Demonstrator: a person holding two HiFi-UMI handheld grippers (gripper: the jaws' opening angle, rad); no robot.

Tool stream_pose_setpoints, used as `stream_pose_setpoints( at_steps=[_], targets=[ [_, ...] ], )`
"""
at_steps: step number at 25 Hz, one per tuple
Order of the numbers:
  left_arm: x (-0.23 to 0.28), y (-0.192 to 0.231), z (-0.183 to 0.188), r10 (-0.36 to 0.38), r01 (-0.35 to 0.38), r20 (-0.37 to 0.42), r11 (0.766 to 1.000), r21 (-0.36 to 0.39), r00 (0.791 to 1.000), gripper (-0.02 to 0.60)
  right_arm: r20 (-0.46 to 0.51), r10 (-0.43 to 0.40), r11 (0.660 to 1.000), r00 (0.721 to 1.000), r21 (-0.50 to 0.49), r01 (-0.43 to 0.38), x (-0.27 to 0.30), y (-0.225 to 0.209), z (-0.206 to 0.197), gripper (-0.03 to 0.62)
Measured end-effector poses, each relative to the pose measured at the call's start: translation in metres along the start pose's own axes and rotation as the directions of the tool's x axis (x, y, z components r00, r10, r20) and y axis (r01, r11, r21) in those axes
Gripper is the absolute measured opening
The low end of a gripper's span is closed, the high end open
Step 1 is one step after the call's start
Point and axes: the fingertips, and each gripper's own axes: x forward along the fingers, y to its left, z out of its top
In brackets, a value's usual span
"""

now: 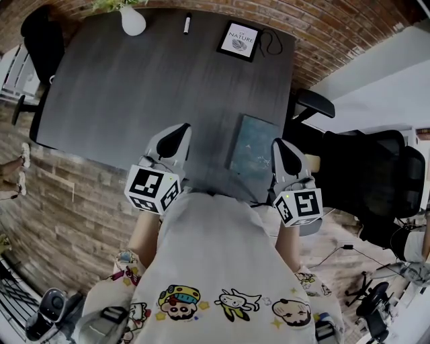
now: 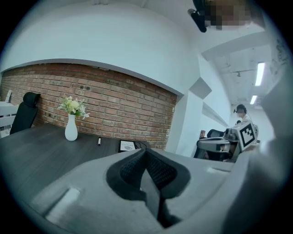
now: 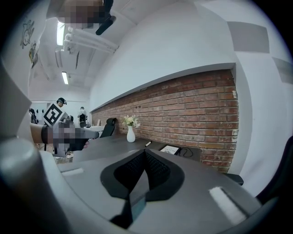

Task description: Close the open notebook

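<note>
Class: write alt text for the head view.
A person holds the left gripper and right gripper, both shut, over the near edge of a dark table, a teal notebook beside the right one. A vase, pen and framed card line the far edge.

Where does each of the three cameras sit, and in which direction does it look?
Head view: on the person's head, facing steeply down at the table and teal notebook; shows the left hand-held gripper, right hand-held gripper and the person's shirt.
Left gripper view: rides that gripper, looks along its shut jaws across the table to the vase and brick wall.
Right gripper view: the same from the right, jaws shut.
Shared: both gripper views show the vase.
</note>
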Motion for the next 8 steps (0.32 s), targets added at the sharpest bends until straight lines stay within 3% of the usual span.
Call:
stream_pose_setpoints(
  at_steps=[8],
  targets=[
    [-0.0016, 0.0019, -0.0002, -0.004, 0.004, -0.002, 1.000, 0.030, 1.000, -0.002, 0.002, -0.003, 1.000, 1.000, -0.004, 0.003, -0.0012, -0.0031, -0.0022, 0.009]
  ],
)
